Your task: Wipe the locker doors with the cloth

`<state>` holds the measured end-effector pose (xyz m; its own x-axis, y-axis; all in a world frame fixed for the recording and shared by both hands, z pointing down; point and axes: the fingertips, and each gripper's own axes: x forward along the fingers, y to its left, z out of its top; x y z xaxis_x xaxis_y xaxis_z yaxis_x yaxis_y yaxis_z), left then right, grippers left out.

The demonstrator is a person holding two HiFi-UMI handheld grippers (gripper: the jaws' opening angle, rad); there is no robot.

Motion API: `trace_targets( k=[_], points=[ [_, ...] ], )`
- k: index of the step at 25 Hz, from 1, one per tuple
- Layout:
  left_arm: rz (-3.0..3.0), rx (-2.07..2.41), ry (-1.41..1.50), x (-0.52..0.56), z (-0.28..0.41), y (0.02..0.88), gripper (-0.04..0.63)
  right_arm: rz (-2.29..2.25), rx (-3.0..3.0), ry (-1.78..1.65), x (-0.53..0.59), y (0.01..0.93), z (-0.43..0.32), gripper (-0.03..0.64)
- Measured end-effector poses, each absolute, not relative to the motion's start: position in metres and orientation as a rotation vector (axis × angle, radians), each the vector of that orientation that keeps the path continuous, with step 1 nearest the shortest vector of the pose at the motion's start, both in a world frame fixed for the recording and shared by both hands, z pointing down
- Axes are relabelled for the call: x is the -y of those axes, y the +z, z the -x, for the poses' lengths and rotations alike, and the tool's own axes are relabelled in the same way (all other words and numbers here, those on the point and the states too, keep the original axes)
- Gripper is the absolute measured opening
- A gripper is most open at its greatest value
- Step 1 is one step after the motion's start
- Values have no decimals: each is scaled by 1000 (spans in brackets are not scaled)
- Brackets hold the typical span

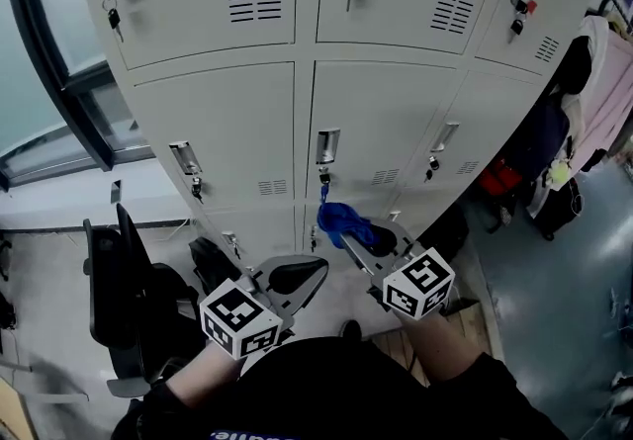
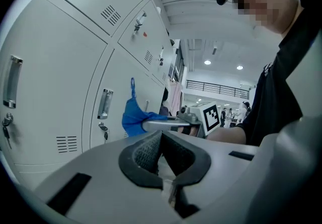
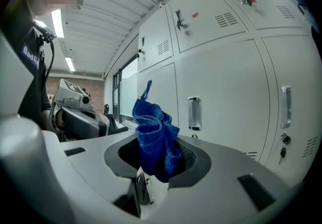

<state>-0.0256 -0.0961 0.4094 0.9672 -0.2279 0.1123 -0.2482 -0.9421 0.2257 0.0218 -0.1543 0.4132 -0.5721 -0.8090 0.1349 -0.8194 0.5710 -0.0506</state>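
Blue cloth (image 3: 151,127) in right gripper (image 3: 157,155)

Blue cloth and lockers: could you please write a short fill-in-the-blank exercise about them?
1. The right hand-held gripper is shut on a ____ cloth.
2. The left hand-held gripper is shut and holds ____.
3. Every one of the locker doors in view is ____.

Missing words: blue; nothing; closed

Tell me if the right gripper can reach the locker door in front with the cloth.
Probably yes: the right gripper, shut on the cloth, points at the locker door with nothing between them.
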Motion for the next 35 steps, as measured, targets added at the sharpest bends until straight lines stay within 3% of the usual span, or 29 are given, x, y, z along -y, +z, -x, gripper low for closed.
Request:
trace_targets(
  k=[17, 35],
  points=[
    [-2900, 443, 47, 97, 69, 391, 8, -1276, 2792, 34, 122, 380, 45, 103],
    [-2910, 480, 22, 104, 69, 378, 8, -1262, 2812, 47, 114, 377, 39, 103]
  ],
)
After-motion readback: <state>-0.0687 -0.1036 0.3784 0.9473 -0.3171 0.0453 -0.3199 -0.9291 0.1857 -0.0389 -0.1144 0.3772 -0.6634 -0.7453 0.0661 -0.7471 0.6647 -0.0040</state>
